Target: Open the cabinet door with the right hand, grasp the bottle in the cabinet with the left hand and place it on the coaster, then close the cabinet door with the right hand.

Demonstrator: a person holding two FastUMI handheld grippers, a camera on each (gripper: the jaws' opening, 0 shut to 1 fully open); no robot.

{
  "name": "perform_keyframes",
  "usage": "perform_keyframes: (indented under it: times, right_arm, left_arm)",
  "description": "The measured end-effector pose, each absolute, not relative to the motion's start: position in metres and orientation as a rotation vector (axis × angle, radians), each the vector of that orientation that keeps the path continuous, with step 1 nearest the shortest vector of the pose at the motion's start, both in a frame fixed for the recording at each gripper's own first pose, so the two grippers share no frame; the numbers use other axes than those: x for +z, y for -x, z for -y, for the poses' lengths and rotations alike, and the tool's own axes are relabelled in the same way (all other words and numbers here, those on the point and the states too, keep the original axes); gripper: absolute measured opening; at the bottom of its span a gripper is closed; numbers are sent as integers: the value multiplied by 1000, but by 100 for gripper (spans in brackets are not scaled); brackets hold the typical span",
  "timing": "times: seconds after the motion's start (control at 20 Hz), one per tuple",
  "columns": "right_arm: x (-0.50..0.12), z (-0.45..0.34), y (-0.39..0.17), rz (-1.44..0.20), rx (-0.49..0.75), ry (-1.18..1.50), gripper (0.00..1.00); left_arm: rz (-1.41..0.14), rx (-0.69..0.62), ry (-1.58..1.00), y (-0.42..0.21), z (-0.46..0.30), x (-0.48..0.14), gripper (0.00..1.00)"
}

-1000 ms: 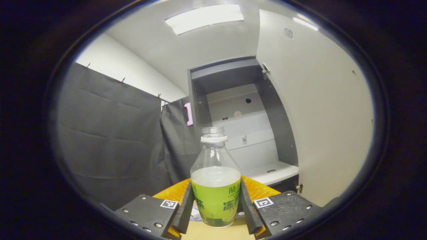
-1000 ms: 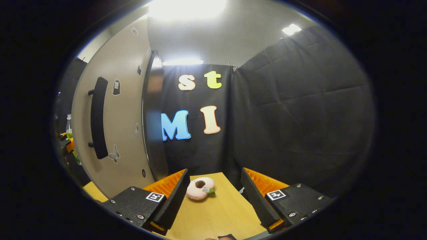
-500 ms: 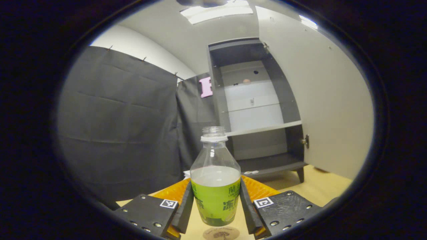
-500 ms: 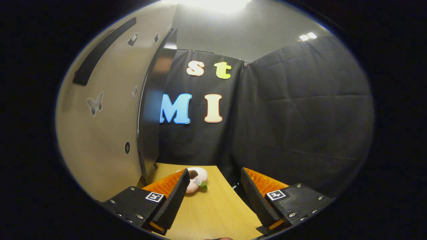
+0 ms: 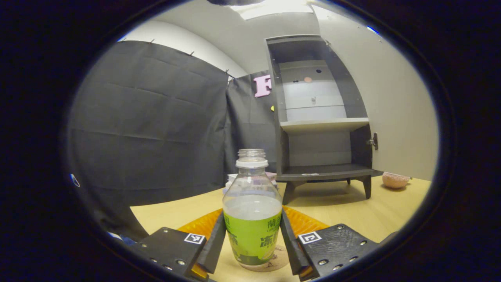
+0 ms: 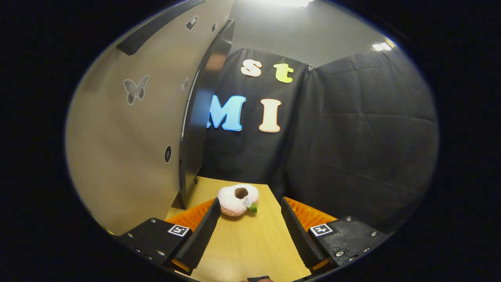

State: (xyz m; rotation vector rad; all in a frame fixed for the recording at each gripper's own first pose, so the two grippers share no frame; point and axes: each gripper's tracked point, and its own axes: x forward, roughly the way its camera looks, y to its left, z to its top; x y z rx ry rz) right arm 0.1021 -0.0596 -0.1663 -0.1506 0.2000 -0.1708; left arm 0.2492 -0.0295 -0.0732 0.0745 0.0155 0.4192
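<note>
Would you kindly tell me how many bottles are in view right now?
1. The green-labelled bottle stands between the left claw's fingers, its base on the coaster on the wooden table. The open cabinet shelves hold none.

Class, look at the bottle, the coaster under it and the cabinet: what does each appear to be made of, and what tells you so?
Bottle: likely clear plastic, see-through above the glossy green label.
Coaster: a thin, matte, pale disc with a printed pattern, perhaps cork or wood; hard to tell.
Cabinet: seemingly painted or laminated board, with flat dark matte panels and a pale shelf.
</note>
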Motion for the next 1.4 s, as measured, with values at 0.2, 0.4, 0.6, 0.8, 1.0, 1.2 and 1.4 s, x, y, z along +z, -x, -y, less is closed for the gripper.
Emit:
perform_keyframes:
  times: [0.2, 0.4, 0.6, 0.8, 1.0, 1.2, 1.4]
  right_arm:
    - [-174, 43, -96, -219, -117, 171, 95]
    - [-186, 35, -90, -246, -99, 150, 95]
    - [-189, 23, -88, -261, -64, 101, 96]
    - [-176, 9, -84, -252, -24, 63, 96]
    - [-149, 13, -78, -237, -16, 102, 96]
    - [-110, 16, -77, -206, 1, -34, 95]
    - [-55, 24, -63, -145, 24, -118, 95]
  left_arm:
    - [9, 391, -89, -246, 36, -55, 89]
    - [28, 352, -79, -243, 42, -23, 91]
    - [0, 333, -150, -235, 45, 19, 89]
    - [46, 286, -122, -225, 62, 88, 89]
    - [74, 261, -172, -235, 70, 155, 93]
    - [43, 138, -186, -263, 107, 207, 89]
    - [64, 57, -190, -275, 139, 271, 93]
